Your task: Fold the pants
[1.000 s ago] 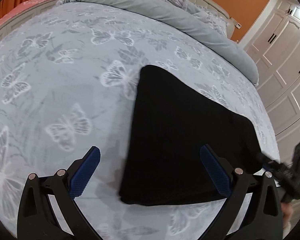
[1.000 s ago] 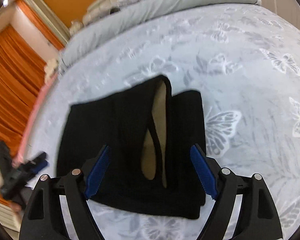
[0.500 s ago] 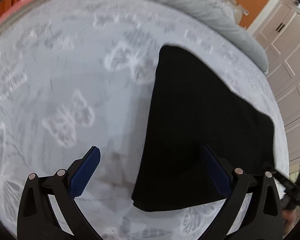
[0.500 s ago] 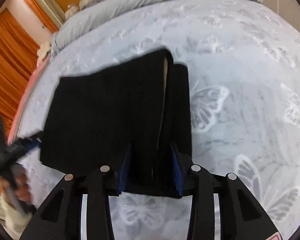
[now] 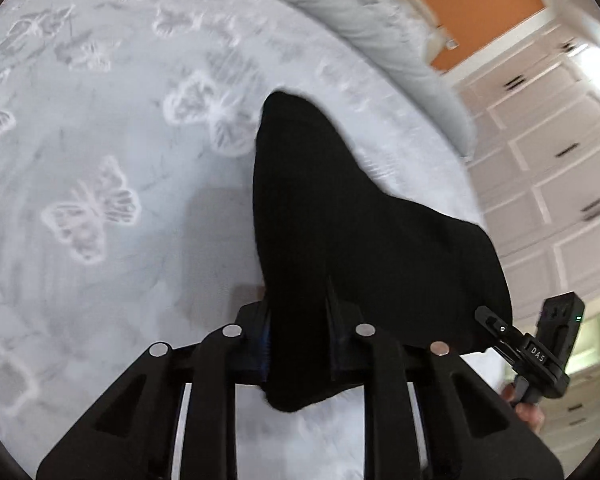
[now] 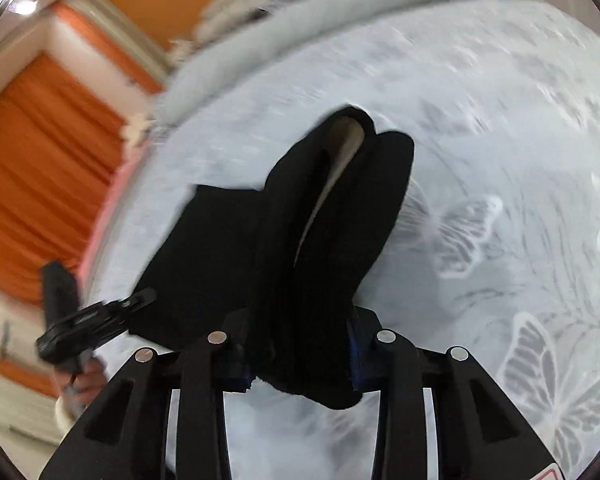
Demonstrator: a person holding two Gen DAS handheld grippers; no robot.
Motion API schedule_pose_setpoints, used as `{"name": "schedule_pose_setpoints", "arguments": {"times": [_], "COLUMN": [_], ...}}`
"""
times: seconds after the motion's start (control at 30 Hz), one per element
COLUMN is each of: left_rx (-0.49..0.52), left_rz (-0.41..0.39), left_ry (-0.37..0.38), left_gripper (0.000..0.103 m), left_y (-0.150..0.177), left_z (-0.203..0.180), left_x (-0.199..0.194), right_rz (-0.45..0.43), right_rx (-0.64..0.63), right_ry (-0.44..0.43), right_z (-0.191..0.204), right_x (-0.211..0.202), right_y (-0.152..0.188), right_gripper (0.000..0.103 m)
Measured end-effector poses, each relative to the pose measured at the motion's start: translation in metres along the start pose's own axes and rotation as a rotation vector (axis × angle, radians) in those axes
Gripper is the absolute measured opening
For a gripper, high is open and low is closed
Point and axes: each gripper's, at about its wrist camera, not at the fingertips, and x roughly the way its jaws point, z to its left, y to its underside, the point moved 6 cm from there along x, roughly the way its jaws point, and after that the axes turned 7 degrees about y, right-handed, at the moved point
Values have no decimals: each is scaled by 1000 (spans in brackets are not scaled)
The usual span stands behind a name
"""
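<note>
While the black pants (image 5: pixel 340 232) drape up off the butterfly-print bedspread (image 5: pixel 100 160), the left gripper (image 5: pixel 300 344) is pinched on their near hem edge and the right gripper (image 6: pixel 300 360) is pinched on a bunched fold beside it. A pale lining strip (image 6: pixel 340 168) shows inside the fold. Beyond the pants, a grey duvet (image 6: pixel 300 28) lies along the bedspread's far side.

Bedroom (bed (image 5: pixel 100 160), wardrobe (image 5: pixel 560 152))

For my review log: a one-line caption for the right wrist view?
Right claw shut on black pants above butterfly-print bedspread.
</note>
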Motion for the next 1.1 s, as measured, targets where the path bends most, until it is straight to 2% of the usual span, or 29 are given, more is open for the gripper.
{"name": "schedule_pose_setpoints", "arguments": {"times": [0.07,0.13,0.17,0.23,0.27,0.3,0.33,0.37,0.4,0.43,0.47,0.53,0.6,0.63,0.67,0.7,0.73,0.77,0.87,0.9,0.93,0.97,1.0,1.03,1.07,1.1], "left_rx": [33,53,64,104,149,174,209,241,274,290,310,335,336,330,324,321,315,316,323,312,298,283,263,249,230,227], "left_rz": [12,72,113,149,134,109,63,11,-56,-101,-153,-193,-201,-196,-183,-171,-160,-148,-135,-125,-108,-100,-96,-96,-101,-109], "left_ry": [0,-28,-66,-176,-230,-241,-258,-276,-296,-308,-312,-312,-318,-326,-333,-342,-360,-379,-497,-555,-594,-615,-616,-601,-579,-578], "left_gripper": [19,20,23,27,30,31,30,34,53,64,77,77,77,77,77,76,73,67,66,67,67,68,68,69,69,68], "left_y": [11,31,42,55,58,57,52,46,39,35,29,16,12,6,2,-2,-7,-10,-17,-20,-22,-24,-25,-24,-24,-25], "left_z": [-1,9,16,30,32,29,21,13,4,-3,-13,-29,-33,-34,-34,-32,-29,-27,-9,3,16,25,34,37,36,32], "left_x": [-20,-25,-18,-11,-11,-17,-28,-38,-51,-59,-67,-66,-60,-48,-37,-26,-13,1,27,36,44,49,53,52,48,40], "right_rz": [14,99,154,239,213,177,126,55,-26,-97,-121,-102,-59,-31,-14,3,27,-1,-117,-145,-158,-117,-42,44,37,25], "right_rx": [-40,-14,-15,-18,9,21,9,-12,-34,-53,-65,-78,-85,-92,-103,-122,-138,-144,-209,-219,-230,-239,-238,-183,-113,-89], "right_ry": [-13,-33,-4,166,141,134,166,206,245,268,259,238,266,292,312,321,304,317,248,246,287,386,440,447,393,375], "right_z": [7,1,-4,-29,-31,-30,-28,-24,-21,-16,-10,-1,3,3,3,10,16,21,55,58,50,30,12,-12,-20,-19], "right_x": [-17,-5,8,34,31,20,10,-3,-15,-25,-30,-13,10,28,40,54,64,58,27,21,22,37,53,68,64,56], "right_y": [15,43,59,86,83,75,66,57,47,37,30,10,4,2,-2,-3,-2,1,-9,-12,-14,-13,-9,-2,-2,-5], "right_gripper": [32,36,40,59,59,59,62,63,67,73,75,76,76,73,61,16,10,9,6,6,8,13,26,29,29,29]}}
